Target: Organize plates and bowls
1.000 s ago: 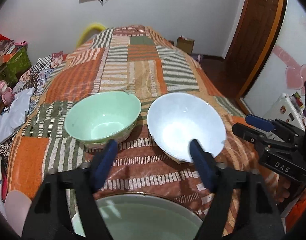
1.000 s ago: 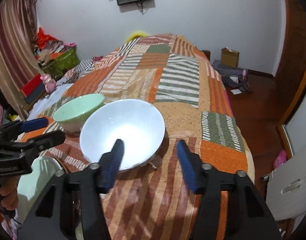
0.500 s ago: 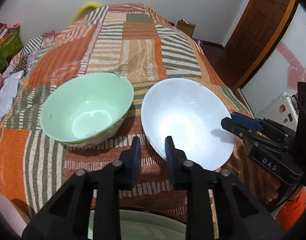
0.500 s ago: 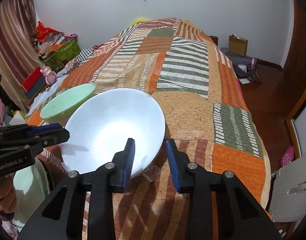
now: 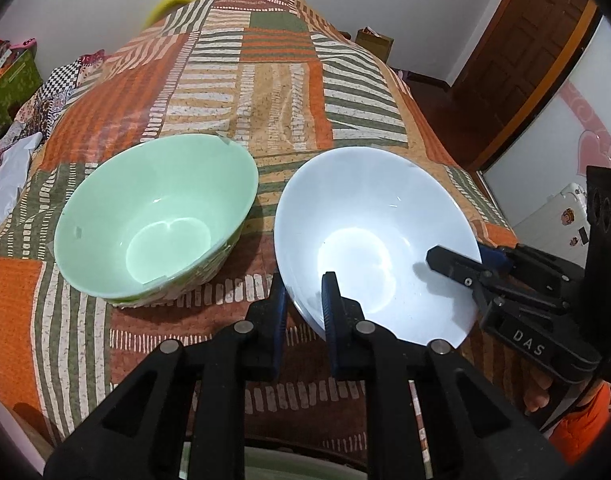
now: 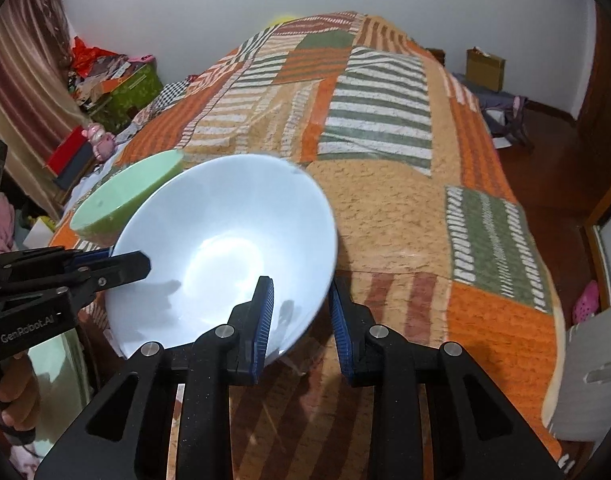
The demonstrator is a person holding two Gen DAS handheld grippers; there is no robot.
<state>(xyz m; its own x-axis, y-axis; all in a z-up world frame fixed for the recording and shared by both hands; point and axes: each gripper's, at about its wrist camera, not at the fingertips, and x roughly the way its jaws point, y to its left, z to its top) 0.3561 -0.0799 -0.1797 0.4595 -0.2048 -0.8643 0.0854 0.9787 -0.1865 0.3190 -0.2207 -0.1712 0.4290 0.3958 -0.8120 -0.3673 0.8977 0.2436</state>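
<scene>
A white bowl (image 5: 369, 232) sits tilted on the patchwork bedspread (image 5: 273, 80), to the right of a green bowl (image 5: 157, 216). My left gripper (image 5: 303, 304) is shut on the white bowl's near left rim. My right gripper (image 6: 301, 316) is shut on its right rim, one finger inside and one outside; it also shows in the left wrist view (image 5: 461, 264). The white bowl (image 6: 225, 256) fills the middle of the right wrist view, with the green bowl (image 6: 125, 196) behind it to the left. The left gripper (image 6: 117, 264) shows at that view's left edge.
A pale green plate (image 6: 61, 364) lies at the bed's near edge, below the grippers. Boxes and clutter (image 6: 117, 84) stand left of the bed. A wooden door (image 5: 517, 52) and a white cabinet (image 5: 561, 208) are on the right. The far bedspread (image 6: 345, 92) stretches behind the bowls.
Both grippers moved forward and closed on the white bowl's rim, left on the near left side and right on the right side. The bowl now sits more tilted.
</scene>
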